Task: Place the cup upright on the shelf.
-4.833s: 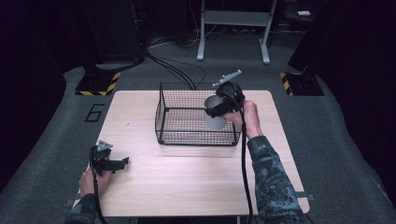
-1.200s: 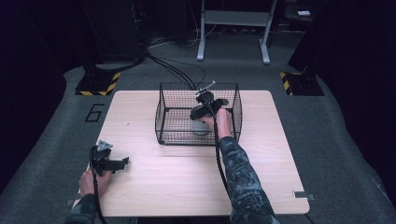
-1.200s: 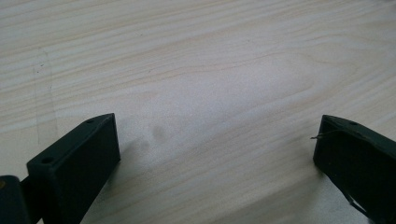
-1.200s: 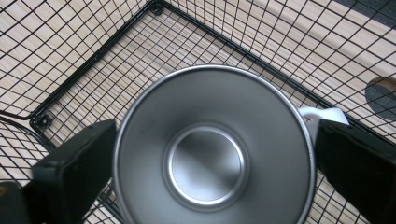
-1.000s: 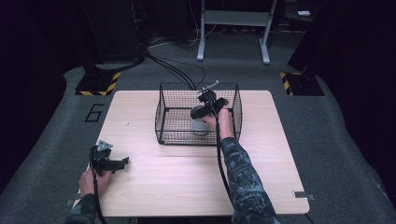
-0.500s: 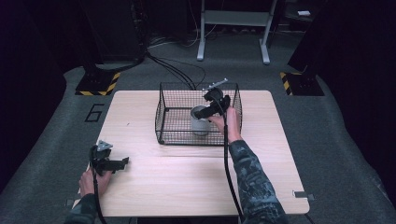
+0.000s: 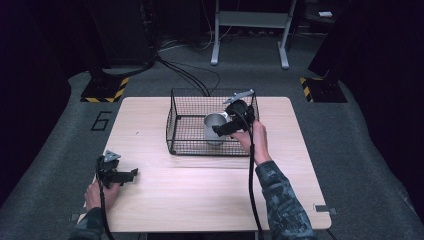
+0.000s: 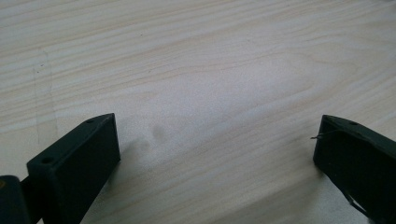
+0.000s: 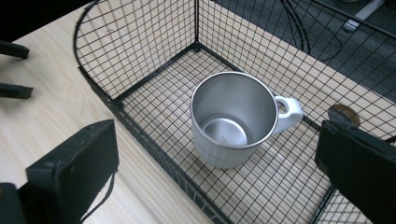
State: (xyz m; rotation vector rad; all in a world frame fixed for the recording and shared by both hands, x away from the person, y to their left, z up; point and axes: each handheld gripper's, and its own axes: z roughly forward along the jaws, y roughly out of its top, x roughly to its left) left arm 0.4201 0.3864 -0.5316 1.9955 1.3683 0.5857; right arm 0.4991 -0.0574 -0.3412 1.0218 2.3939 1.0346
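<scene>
A steel mug point(image 9: 233, 123) with a white handle stands upright on the floor of a black wire basket point(image 7: 192, 107); the high view has the mug point(image 7: 214, 127) in the basket's right half. My right gripper point(image 7: 225, 127) hovers just above and to the right of the mug, open, with nothing between its jaws. Down at the table's front left, my left gripper point(image 7: 130, 175) rests on the wood, open and empty, and its own view looks along spread jaws at bare tabletop point(image 8: 210, 93).
The basket stands at the back middle of a light wooden table point(image 7: 210, 195). Cables point(image 7: 185, 75) trail over the grey floor behind it, beside a metal stand point(image 7: 250, 35). A round hole point(image 9: 343, 114) in the tabletop lies beyond the basket's far wall.
My right gripper lowered the mug into the basket, let it go and has drawn back up and to the right. The left gripper has stayed put.
</scene>
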